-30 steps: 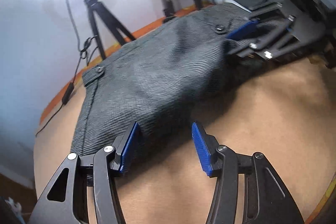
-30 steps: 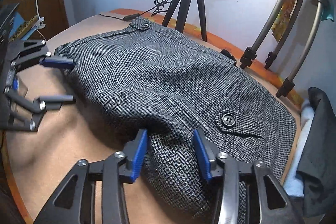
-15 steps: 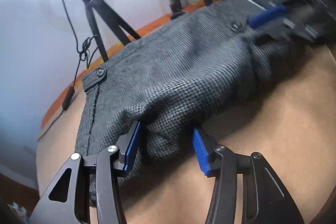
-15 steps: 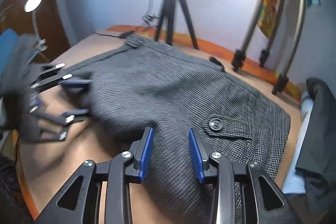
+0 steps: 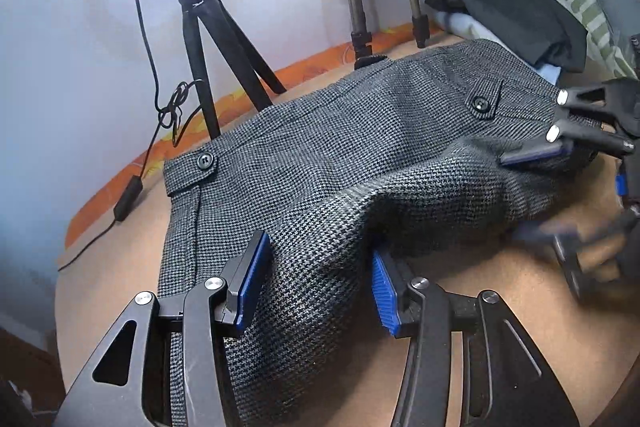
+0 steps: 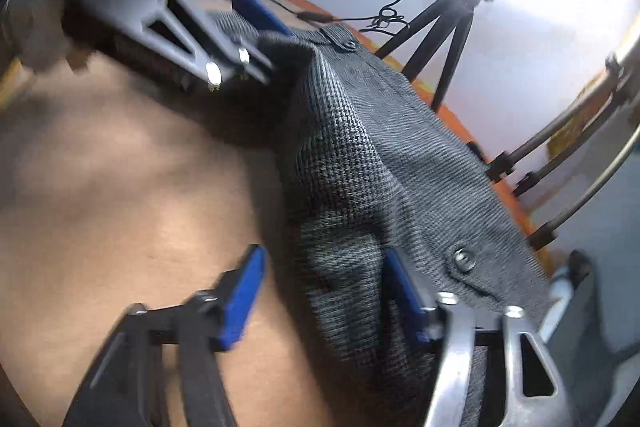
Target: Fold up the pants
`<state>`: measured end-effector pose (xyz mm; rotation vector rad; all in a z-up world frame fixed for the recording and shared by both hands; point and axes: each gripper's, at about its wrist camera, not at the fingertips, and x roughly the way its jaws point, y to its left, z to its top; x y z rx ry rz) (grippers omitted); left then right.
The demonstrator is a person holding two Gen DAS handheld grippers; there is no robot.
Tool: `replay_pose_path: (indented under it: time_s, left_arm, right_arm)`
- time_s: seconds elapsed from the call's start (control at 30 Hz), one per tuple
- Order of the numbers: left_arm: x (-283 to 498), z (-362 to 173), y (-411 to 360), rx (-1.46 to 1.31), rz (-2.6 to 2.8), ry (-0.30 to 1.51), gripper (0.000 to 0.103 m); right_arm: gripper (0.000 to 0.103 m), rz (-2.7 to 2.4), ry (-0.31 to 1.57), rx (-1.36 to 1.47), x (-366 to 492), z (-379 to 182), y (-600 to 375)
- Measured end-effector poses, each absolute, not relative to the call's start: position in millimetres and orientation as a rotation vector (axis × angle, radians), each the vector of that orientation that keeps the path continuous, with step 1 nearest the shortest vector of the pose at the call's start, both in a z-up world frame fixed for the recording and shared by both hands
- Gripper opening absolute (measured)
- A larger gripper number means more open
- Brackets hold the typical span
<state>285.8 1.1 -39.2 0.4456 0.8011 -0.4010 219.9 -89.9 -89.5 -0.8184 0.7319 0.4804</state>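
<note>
Now the pants (image 5: 340, 163), grey houndstooth, lie spread across the tan table (image 5: 500, 267), waistband toward the wall, with one buttoned pocket flap (image 5: 200, 163) at the end near the tripod (image 5: 208, 43) and another (image 5: 482, 103) at the end by the dark clothes (image 5: 516, 15).

At the near edge of the pants the left gripper (image 5: 316, 287) stands wide open, its blue pads (image 5: 252, 283) set on either side of a raised hump of cloth; the cloth fills the gap but the pads are not pressed in on it, so it has no hold.

From the right wrist view, the right gripper (image 6: 320, 303) is likewise spread wide. A ridge of the pants (image 6: 360, 167) runs up between its pads, closer to the right pad (image 6: 404, 291), while the left pad sits over bare table (image 6: 120, 187). The view is blurred, and whether the right pad touches the fabric cannot be told. In the left wrist view the right gripper (image 5: 532, 187) appears at the pants' edge below the second flap, upper finger lying on the cloth, lower finger smeared by blur.

A cable (image 5: 148, 39) hangs beside the tripod, down to the orange border (image 5: 320, 63) behind the pants.
</note>
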Motion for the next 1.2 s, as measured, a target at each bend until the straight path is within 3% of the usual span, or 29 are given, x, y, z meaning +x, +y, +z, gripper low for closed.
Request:
replay_pose_path:
  time_s: [0.1, 0.47, 0.5, 0.53, 0.6, 1.0, 1.2]
  left_arm:
    - [274, -32, 7, 0.474, -0.397, 0.775, 0.051]
    - [227, 1, 71, 0.457, -0.309, 0.722, 0.053]
    - [223, 3, 80, 0.437, -0.302, 0.727, 0.053]
    - [220, 3, 85, 0.415, -0.301, 0.731, 0.053]
    - [215, -3, 90, 0.380, -0.326, 0.761, 0.053]
    - [211, -65, 63, 0.390, -0.406, 0.955, 0.053]
    - [239, -66, 72, 0.202, -0.378, 0.968, 0.053]
  right_arm:
    - [0.024, 0.476, 0.751, -0.754, 232, -78, -97]
    - [0.020, 0.612, 0.814, -0.429, 244, -20, -141]
    - [0.020, 0.619, 0.822, -0.404, 241, -18, -145]
    - [0.031, 0.617, 0.832, -0.393, 241, -18, -148]
    - [0.043, 0.572, 0.833, -0.428, 237, -21, -152]
    - [0.038, 0.700, 0.857, -0.481, 171, -38, -127]
    - [0.046, 0.686, 0.865, -0.548, 176, -56, -99]
